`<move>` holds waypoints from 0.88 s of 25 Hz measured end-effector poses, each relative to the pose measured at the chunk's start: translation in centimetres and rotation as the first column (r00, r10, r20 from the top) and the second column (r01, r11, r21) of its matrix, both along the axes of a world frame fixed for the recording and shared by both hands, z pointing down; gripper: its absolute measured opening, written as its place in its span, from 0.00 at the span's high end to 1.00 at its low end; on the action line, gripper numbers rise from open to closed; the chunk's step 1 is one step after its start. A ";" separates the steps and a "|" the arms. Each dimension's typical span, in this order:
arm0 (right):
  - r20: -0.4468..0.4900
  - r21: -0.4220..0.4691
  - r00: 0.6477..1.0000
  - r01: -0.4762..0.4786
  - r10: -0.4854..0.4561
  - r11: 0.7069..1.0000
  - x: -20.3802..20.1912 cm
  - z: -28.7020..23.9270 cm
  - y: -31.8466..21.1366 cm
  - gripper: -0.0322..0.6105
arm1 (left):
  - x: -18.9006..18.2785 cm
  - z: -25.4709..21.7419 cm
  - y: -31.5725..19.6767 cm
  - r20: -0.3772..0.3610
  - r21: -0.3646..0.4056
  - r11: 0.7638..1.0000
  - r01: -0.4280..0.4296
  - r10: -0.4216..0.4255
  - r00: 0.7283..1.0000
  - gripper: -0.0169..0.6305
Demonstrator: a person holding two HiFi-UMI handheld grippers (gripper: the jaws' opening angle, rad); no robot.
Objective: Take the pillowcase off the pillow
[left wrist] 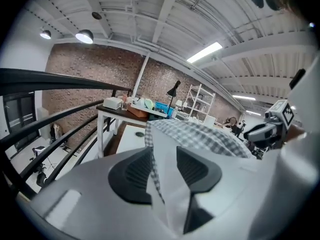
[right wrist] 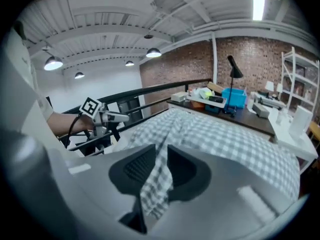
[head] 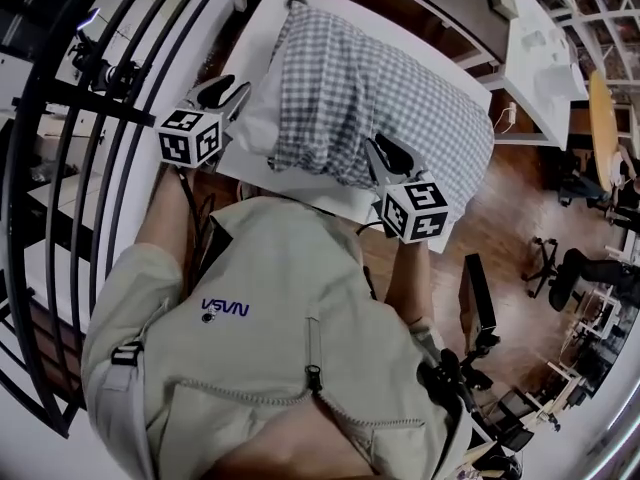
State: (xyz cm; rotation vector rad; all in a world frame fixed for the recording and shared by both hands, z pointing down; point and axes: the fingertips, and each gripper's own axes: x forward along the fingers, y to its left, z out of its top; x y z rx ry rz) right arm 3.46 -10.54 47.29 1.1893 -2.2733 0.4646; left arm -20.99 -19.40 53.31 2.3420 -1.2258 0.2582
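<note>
- One pillow (head: 256, 118) lies on one white table (head: 265, 28). It is mostly inside one grey-and-white checked case (head: 370, 98), and its bare white shows at the near left end.
- There are two grippers, one at each near corner of the pillow.
- The left gripper (head: 228, 90) is at the white end. Its jaws stand spread, with a fold of white cloth and a checked hem lying loosely between the pads.
- The right gripper (head: 395, 156) is at the checked corner. Its jaws are a little apart, and a strip of checked cloth hangs down through the gap without being squeezed.
- There are two marker cubes, one per gripper: the left cube (head: 190, 136) and the right cube (head: 415, 211). Their faces carry black-and-white square patterns and no letters.
- One beige jacket (head: 280, 298) fills the near part of the head view. Its blue chest print reads roughly "VSVN" from this angle.
- Several curved black rails (head: 90, 118) run along the left of the table.
- Beyond the far end of the pillow, a dark desk holds one black lamp (right wrist: 234, 69) and one blue box (right wrist: 234, 96). Any labels there are too small to read.
</note>
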 end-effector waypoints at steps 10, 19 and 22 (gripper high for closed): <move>-0.068 0.084 0.993 0.105 -0.099 0.991 -7.4 -0.8 -7.6 0.75 | 8.3 4.3 -3.1 -0.068 -0.206 0.948 -0.241 0.232 0.970 0.87; -0.258 0.002 0.953 0.166 -0.160 0.986 -9.2 3.3 -12.7 0.74 | 10.2 -0.7 1.7 0.034 -0.027 0.953 -0.302 0.303 0.953 0.94; -0.285 0.042 0.948 0.161 -0.143 0.986 -8.6 2.4 -13.6 0.92 | 8.5 -1.8 1.8 0.022 0.017 0.967 -0.256 0.256 0.967 0.94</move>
